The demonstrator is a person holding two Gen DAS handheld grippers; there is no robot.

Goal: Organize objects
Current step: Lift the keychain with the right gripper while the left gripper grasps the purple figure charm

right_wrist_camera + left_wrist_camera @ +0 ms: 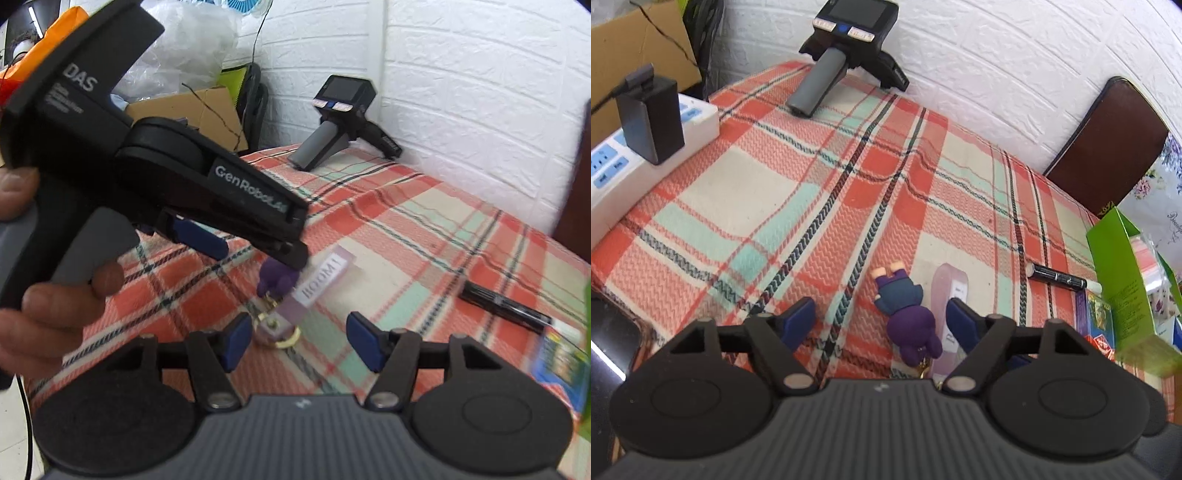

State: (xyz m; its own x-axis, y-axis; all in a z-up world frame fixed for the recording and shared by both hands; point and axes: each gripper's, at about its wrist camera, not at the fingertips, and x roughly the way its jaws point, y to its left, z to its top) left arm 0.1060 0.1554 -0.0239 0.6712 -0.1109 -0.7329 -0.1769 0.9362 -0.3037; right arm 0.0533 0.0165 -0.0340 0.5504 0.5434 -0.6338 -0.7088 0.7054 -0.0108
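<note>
A purple doll keychain (907,312) lies face down on the plaid cloth, next to its lilac "BOOM!" tag (951,295). My left gripper (881,321) is open just above them, the doll and tag between its blue pads. In the right wrist view the left gripper's body (207,192) hovers over the doll (277,280), hiding most of it; the tag (317,288) and gold ring (288,341) show. My right gripper (297,339) is open and empty, just short of the ring. A black pen (1058,277) lies to the right and shows in the right wrist view (502,304).
A spare gripper device (849,48) stands at the table's far edge by the white wall. A power strip with a black adapter (650,118) is at the left. A green box (1123,280) and colourful packs (561,358) sit at the right. A brown chair back (1108,140) stands behind.
</note>
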